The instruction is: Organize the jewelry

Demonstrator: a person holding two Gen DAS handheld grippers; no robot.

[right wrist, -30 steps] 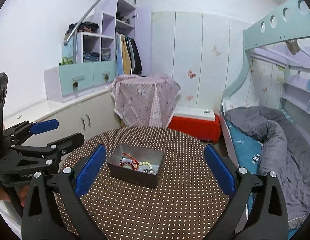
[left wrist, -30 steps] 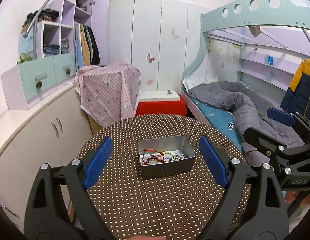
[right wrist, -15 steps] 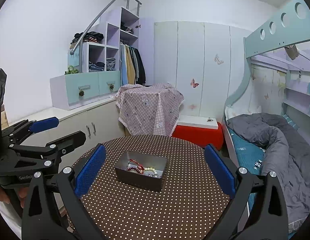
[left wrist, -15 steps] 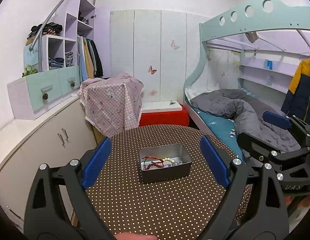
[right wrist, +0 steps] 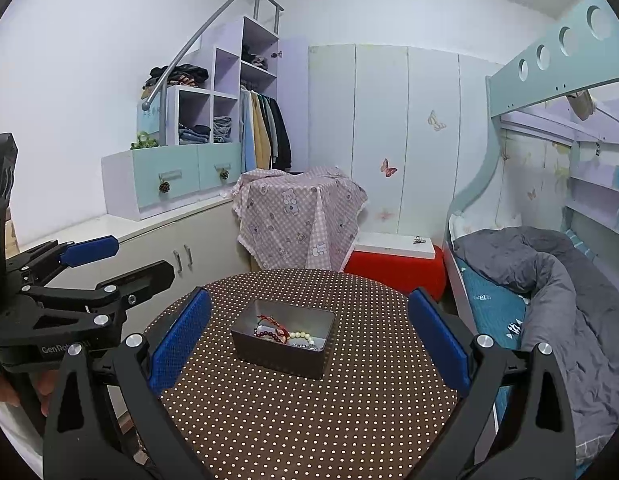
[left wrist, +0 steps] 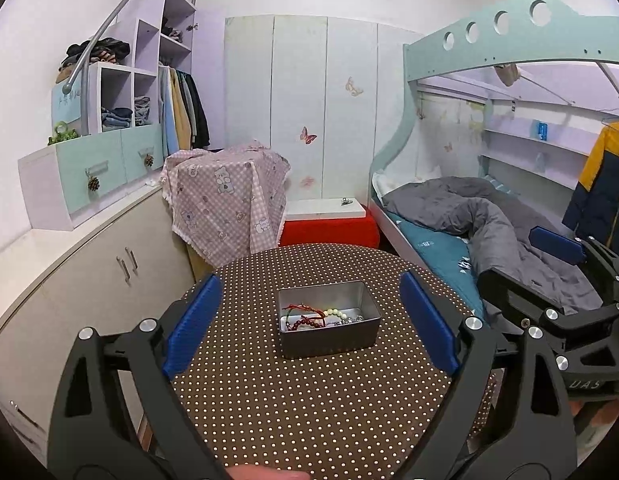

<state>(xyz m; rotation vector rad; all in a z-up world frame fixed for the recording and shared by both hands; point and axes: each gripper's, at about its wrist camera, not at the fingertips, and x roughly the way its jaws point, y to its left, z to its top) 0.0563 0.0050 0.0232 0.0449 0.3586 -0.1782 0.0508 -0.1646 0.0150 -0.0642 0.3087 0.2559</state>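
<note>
A grey metal tin (left wrist: pixel 329 338) (right wrist: pixel 283 354) stands in the middle of a round brown polka-dot table (left wrist: pixel 309 408) (right wrist: pixel 309 420). It holds jewelry: a dark red bead bracelet (left wrist: pixel 307 323) (right wrist: pixel 269 335), a red cord, pale beads (left wrist: pixel 334 312) (right wrist: pixel 299 335) and silver pieces. My left gripper (left wrist: pixel 309 320) is open and empty, held back above the table's near side. My right gripper (right wrist: pixel 307 334) is open and empty, to the right of the left one. Each gripper shows from the side in the other's view.
A low white cabinet (left wrist: pixel 69 280) runs along the left. A box under a pink checked cloth (left wrist: pixel 229 208) and a red stool (left wrist: pixel 329 232) stand behind the table. A bunk bed with a grey duvet (left wrist: pixel 489 220) is on the right.
Both grippers have drawn back and risen; the tin looks smaller and farther, and more of the room and ceiling shows. Both stay open.
</note>
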